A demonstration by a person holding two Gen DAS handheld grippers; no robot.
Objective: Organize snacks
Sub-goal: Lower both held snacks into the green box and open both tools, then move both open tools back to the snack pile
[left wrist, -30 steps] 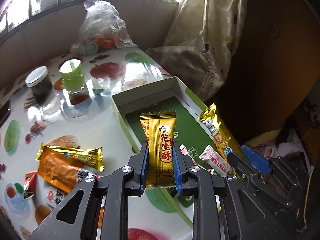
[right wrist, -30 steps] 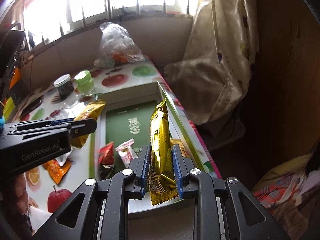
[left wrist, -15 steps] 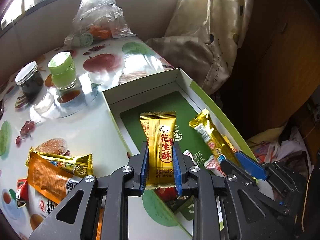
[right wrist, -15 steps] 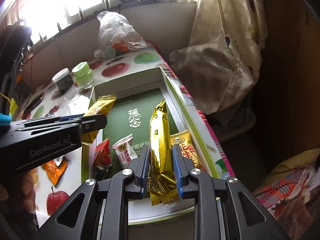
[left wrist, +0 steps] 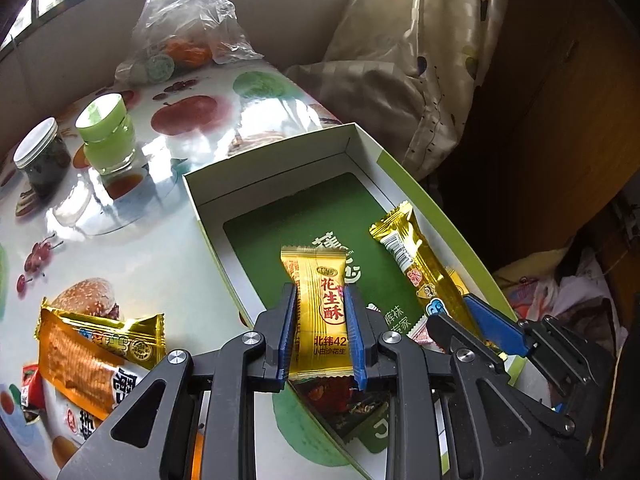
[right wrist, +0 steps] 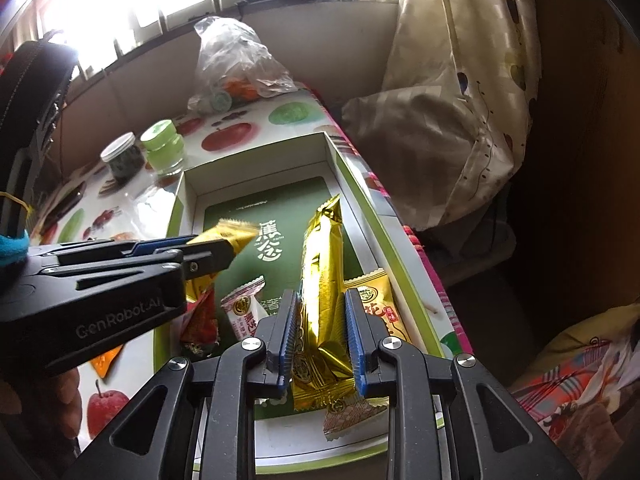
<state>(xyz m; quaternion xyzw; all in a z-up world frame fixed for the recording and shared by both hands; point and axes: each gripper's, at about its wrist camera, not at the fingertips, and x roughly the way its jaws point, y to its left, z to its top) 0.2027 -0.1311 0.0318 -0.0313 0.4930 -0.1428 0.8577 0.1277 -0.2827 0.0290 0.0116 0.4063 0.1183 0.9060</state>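
Left hand-held gripper (left wrist: 321,334): you are clamping it on the yellow peanut candy packet (left wrist: 318,304), holding the packet over the near left part of the box (left wrist: 276,168).
Right hand-held gripper (right wrist: 318,338): you are pinching the long gold snack bar (right wrist: 322,280) with it, the bar pointing far over the box's right side.
Box: it is sitting open on the fruit-print surface (left wrist: 132,248), holding a white candy (right wrist: 244,312), a red packet (right wrist: 200,320) and an orange-yellow packet (right wrist: 380,304).
Left of box: orange packets (left wrist: 84,352) are lying on the surface.
Far left: a green-lidded jar (left wrist: 108,132) and a white-lidded jar (left wrist: 40,156) are standing side by side.
Far end: a plastic bag (left wrist: 188,28) is sitting there.
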